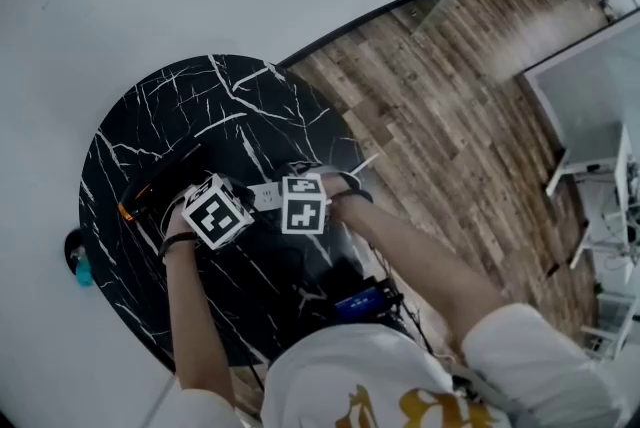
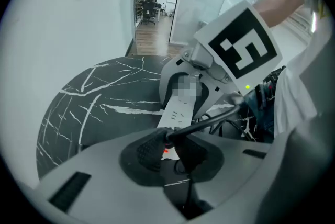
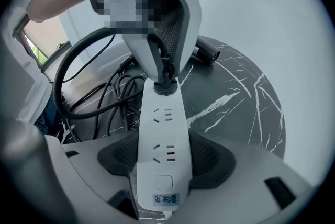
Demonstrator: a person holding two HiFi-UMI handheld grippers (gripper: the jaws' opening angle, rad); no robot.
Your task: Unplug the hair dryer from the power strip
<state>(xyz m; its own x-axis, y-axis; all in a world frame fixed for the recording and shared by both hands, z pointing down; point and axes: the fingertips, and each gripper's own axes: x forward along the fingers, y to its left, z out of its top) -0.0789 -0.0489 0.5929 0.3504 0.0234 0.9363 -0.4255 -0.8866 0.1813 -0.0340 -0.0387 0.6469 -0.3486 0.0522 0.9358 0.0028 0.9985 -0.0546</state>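
The black marble tabletop (image 1: 150,116) is lying under both tools, which are pointing steeply down at it and facing each other. The right tool (image 3: 163,163) is clamping the near end of the white power strip (image 3: 163,134), its pads pressing on the strip's two long sides, so the strip is running straight out ahead of it. The hair dryer (image 3: 208,53) is lying on the tabletop beyond the left tool, apart from the strip. The black cord (image 3: 73,66) is looping on the tabletop beside the right tool. The left tool (image 2: 166,148) is gripping the black plug (image 3: 164,83), which is sitting in the strip's socket farthest from the right tool.
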